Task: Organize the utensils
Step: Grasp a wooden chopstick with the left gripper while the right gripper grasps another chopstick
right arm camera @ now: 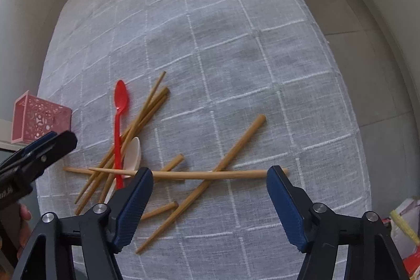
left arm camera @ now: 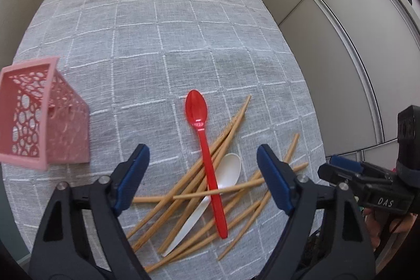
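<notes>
Wooden chopsticks (left arm camera: 199, 190) heaped on grey-clothed bench (left arm camera: 162, 25), red spoon (left arm camera: 207, 162) and white spoon (left arm camera: 210, 196) across pile. Red spoon dead ahead of left claw (left arm camera: 202, 156), long axis pointing away, bowl far. Left claw wide, nearer. Right claw (right arm camera: 210, 175) wide, over stray sticks. Pink basket (left arm camera: 39, 117) left, tipped, nothing seen inside.

We're looking at a messy pile of wooden chopsticks (left arm camera: 194, 190) crisscrossing flat, with 1 red plastic spoon (left arm camera: 207, 162) lying bowl-up on top and 1 white spoon (left arm camera: 210, 198) tucked underneath. The pink perforated basket (left arm camera: 39, 114) is sitting well apart.
</notes>
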`<state>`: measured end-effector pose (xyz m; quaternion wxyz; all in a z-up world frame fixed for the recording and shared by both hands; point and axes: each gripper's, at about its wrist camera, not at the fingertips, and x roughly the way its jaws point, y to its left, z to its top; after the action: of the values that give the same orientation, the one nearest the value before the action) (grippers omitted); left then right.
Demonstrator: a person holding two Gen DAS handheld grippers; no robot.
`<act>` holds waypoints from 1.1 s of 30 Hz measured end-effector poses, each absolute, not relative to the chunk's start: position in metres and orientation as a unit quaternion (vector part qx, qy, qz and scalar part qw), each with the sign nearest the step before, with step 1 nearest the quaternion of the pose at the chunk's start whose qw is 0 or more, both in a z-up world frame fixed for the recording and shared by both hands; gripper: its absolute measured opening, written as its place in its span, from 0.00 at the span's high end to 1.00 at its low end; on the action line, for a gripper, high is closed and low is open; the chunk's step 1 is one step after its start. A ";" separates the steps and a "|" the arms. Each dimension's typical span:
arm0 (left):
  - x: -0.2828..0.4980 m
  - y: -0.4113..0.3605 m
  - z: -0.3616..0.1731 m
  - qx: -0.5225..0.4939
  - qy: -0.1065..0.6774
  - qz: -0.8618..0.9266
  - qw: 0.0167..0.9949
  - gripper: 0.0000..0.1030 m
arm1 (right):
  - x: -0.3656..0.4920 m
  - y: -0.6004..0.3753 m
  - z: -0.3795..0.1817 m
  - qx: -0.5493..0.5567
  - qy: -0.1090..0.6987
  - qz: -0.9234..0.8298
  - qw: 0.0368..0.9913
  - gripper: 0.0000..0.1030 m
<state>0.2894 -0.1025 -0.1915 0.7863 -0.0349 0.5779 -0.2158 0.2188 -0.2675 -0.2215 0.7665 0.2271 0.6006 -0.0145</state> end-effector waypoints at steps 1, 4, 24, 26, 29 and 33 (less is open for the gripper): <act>0.292 -0.109 -0.195 -0.036 0.577 -0.227 0.784 0.29 | 0.220 -0.271 -0.226 0.236 0.604 -0.016 0.761 0.31; 0.299 -0.130 -0.202 -0.035 0.573 -0.265 0.774 0.44 | 0.220 -0.285 -0.243 0.276 0.613 -0.023 0.740 0.42; 0.316 -0.175 -0.230 0.042 0.549 -0.263 0.792 0.90 | 0.221 -0.307 -0.287 0.369 0.633 -0.035 0.680 0.49; 0.315 -0.170 -0.222 0.041 0.538 -0.262 0.800 0.91 | 0.224 -0.303 -0.293 0.380 0.635 -0.033 0.672 0.49; 0.311 -0.159 -0.206 0.036 0.520 -0.258 0.814 0.93 | 0.229 -0.299 -0.302 0.398 0.634 -0.037 0.662 0.49; 0.305 -0.142 -0.190 0.033 0.494 -0.251 0.832 0.94 | 0.234 -0.300 -0.304 0.424 0.615 -0.052 0.662 0.50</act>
<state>0.3054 -0.1417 -0.1904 0.8317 0.0330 0.4940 -0.2512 0.2342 -0.3003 -0.3041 0.6625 0.4241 0.6153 -0.0523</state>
